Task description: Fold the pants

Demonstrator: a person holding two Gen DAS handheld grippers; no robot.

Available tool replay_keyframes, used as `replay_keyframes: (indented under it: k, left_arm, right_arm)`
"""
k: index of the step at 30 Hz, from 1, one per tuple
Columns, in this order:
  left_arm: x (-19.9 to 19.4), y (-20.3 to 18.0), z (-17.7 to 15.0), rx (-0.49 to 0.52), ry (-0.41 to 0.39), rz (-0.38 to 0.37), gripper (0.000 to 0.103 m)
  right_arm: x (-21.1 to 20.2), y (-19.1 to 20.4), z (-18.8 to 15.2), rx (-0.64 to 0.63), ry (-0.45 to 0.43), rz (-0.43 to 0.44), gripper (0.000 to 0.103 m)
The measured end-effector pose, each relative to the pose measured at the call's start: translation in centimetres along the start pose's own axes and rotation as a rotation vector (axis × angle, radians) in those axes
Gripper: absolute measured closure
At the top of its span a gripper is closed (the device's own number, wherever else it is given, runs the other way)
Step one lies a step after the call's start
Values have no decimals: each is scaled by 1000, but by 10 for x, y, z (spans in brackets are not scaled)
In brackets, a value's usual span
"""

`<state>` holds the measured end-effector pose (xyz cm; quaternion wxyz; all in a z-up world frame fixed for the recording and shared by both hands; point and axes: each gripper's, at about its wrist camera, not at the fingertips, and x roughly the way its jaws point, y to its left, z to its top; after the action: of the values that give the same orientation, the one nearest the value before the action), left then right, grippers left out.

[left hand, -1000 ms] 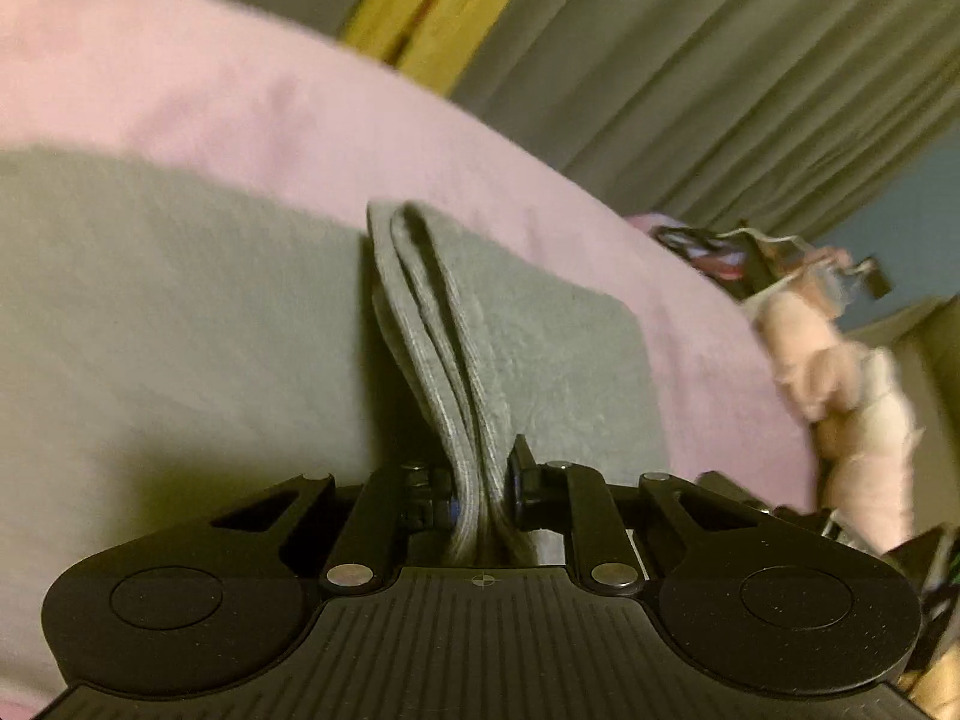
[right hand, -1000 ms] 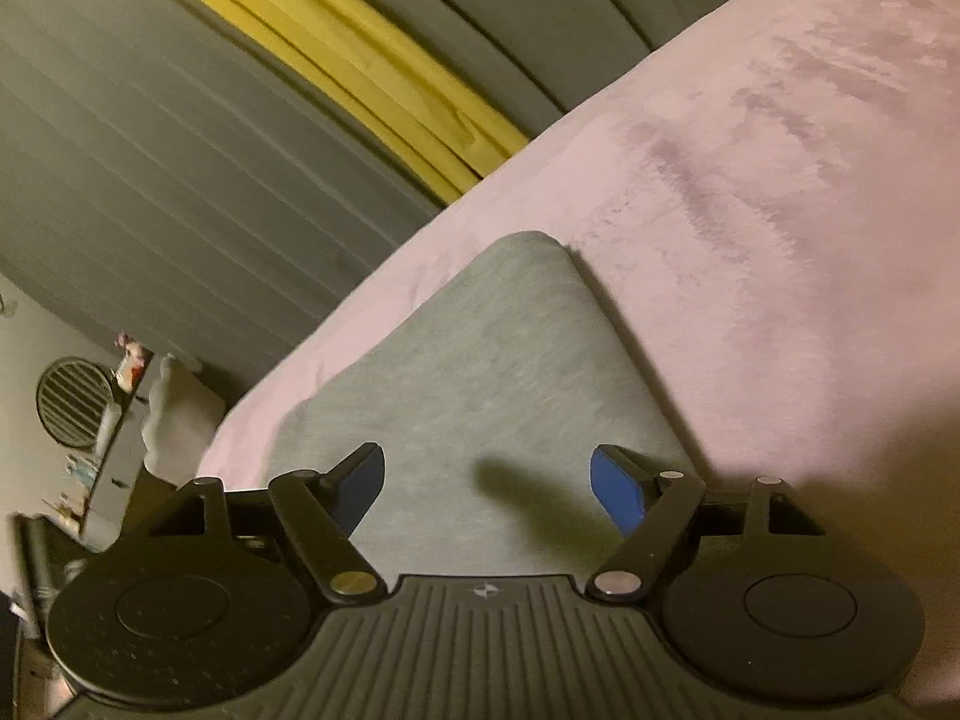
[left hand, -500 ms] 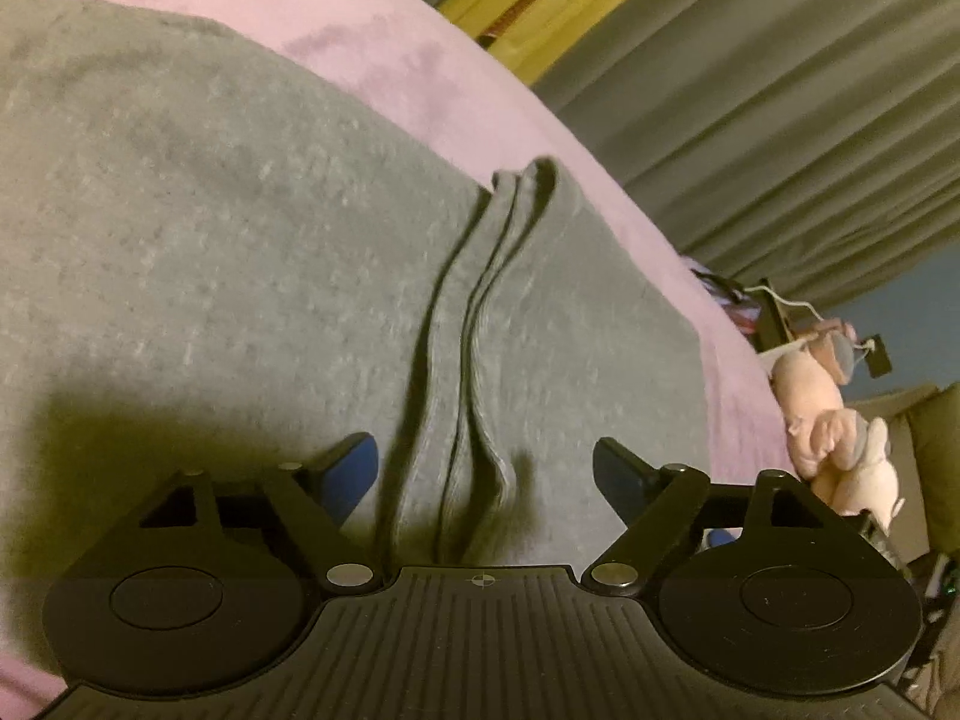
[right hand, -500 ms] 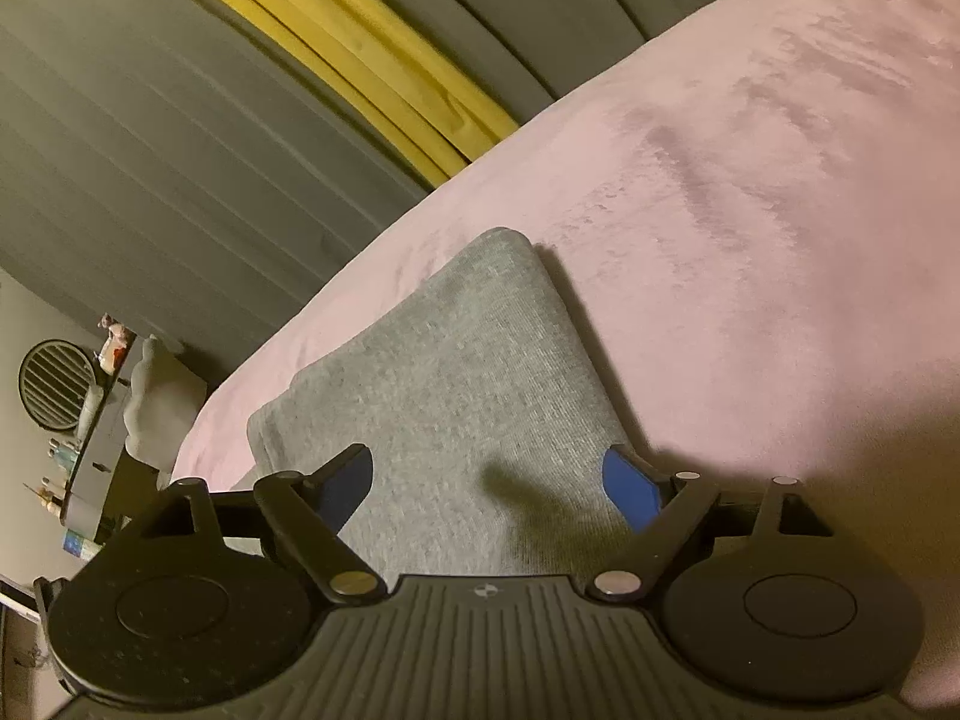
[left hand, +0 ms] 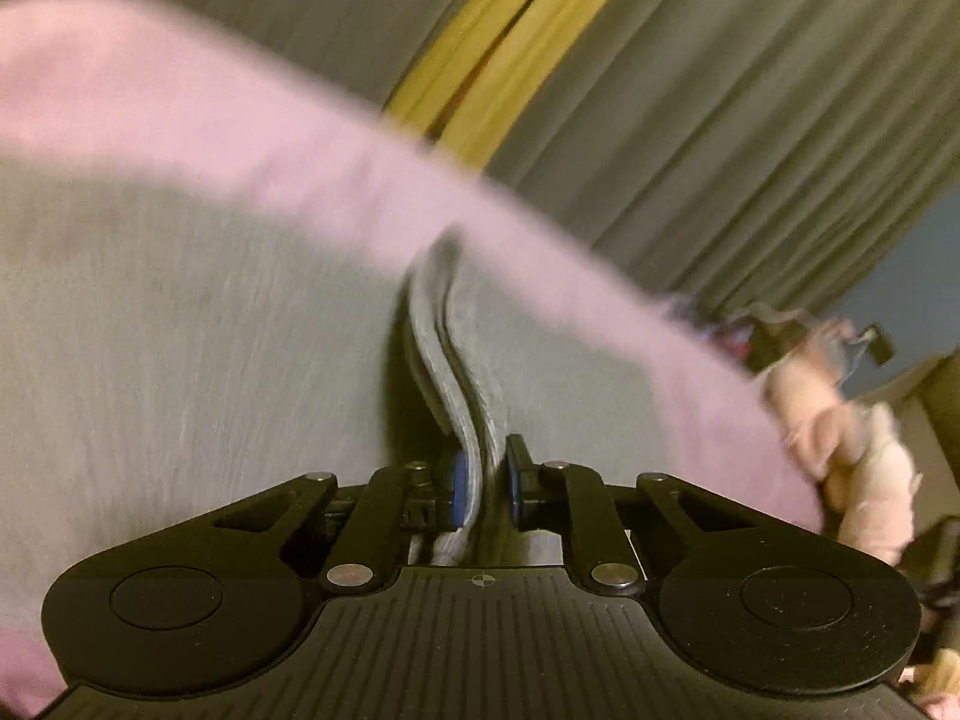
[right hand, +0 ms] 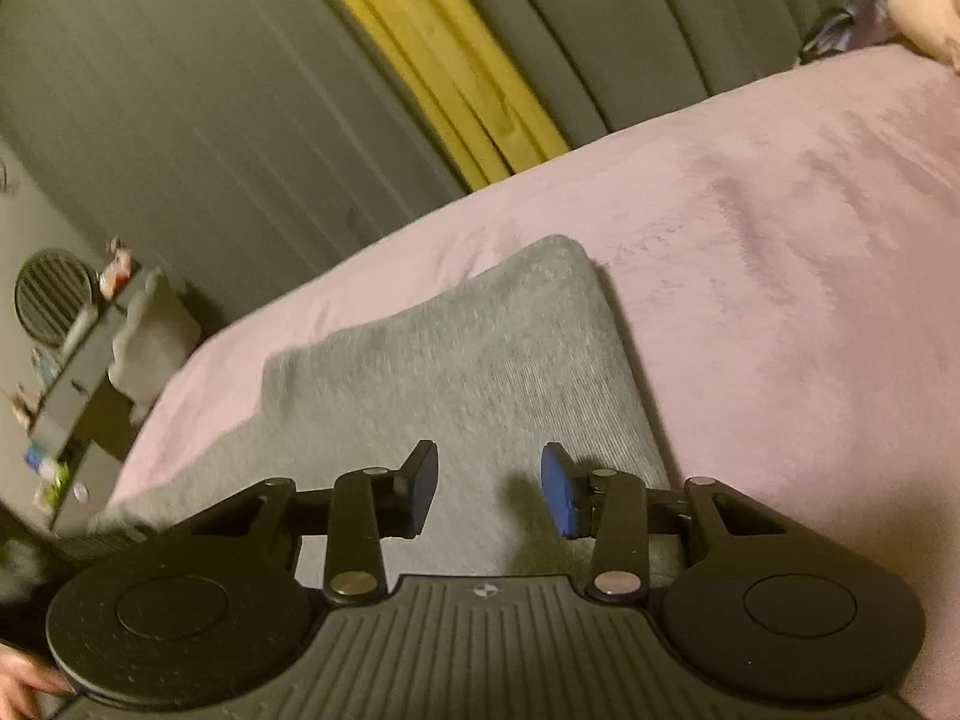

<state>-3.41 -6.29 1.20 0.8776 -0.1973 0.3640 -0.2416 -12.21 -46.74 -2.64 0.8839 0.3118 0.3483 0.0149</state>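
The grey pants [left hand: 180, 360] lie folded on a pink blanket [left hand: 180, 108]. In the left wrist view my left gripper [left hand: 485, 489] is shut on a raised layered edge of the pants [left hand: 444, 360], which stands up in a ridge ahead of the blue pads. The view is motion-blurred. In the right wrist view the pants [right hand: 480, 354] show a rounded folded corner. My right gripper [right hand: 489, 489] hovers just above them, its jaws partly open with nothing between the blue pads.
Grey curtains [right hand: 180, 90] with a yellow strip [right hand: 444, 78] hang behind the bed. A pale stuffed toy [left hand: 852, 444] and clutter lie off the bed's right side. A shelf with small items [right hand: 72, 372] stands at the left.
My left gripper went from open over the pants' edge to shut on it, lifting the layers into a ridge. My right gripper's jaws narrowed and the pants shifted under it.
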Motion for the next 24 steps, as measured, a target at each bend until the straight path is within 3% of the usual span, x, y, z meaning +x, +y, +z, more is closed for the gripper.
replay_keyframes:
  k: [3,7,9,10,13,15,20,24]
  left_arm:
    - [-22,-16,-1,93,-36,28,88]
    - [1,5,-15,156,68,250,86]
    - [13,18,-16,133,113,321,89]
    - [14,18,-14,120,96,307,87]
    - [5,22,-1,93,7,244,45]
    - [13,19,10,124,-25,249,43]
    - [57,25,28,86,66,267,42]
    - [81,41,32,25,101,189,39]
  right_arm:
    - [2,0,-1,-20,19,-2,64]
    - [11,1,0,-26,56,-6,63]
    - [13,2,-1,-34,75,-6,63]
    - [13,3,-2,-42,77,-14,62]
    - [13,3,-3,-51,79,-13,62]
    - [14,1,-3,-49,84,-17,62]
    - [20,2,-4,-62,100,-42,62]
    - [22,1,-5,-57,94,-41,62]
